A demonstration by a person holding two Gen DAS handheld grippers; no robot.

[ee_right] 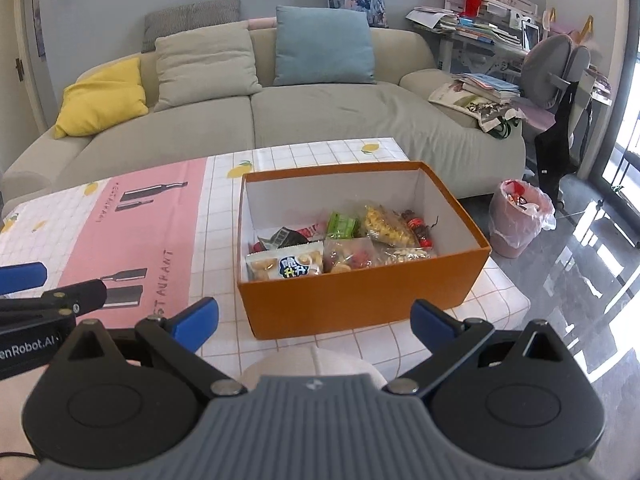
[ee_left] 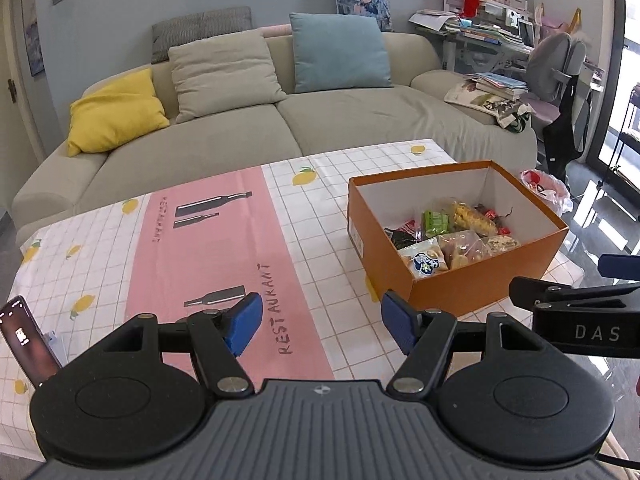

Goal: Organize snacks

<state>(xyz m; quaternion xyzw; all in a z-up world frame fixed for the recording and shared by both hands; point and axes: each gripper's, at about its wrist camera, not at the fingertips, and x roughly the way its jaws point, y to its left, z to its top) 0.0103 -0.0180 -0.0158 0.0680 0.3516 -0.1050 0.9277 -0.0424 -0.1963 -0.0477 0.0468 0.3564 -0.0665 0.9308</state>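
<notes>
Sofa behind, lemon-print tablecloth (ee_right: 224, 216) below: snack packets (ee_right: 336, 246) sit inside the orange box (ee_right: 360, 300). Left gripper (ee_left: 320, 322) and right gripper (ee_right: 314, 322) gape, empty. Light, crinkly bags; pinch a sealed edge.

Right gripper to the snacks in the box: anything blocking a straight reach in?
Only the box's near wall stands between the right gripper and the snacks. The box is open-topped with no lid, so going over the wall and down looks clear. The left gripper sits off to the side.
</notes>
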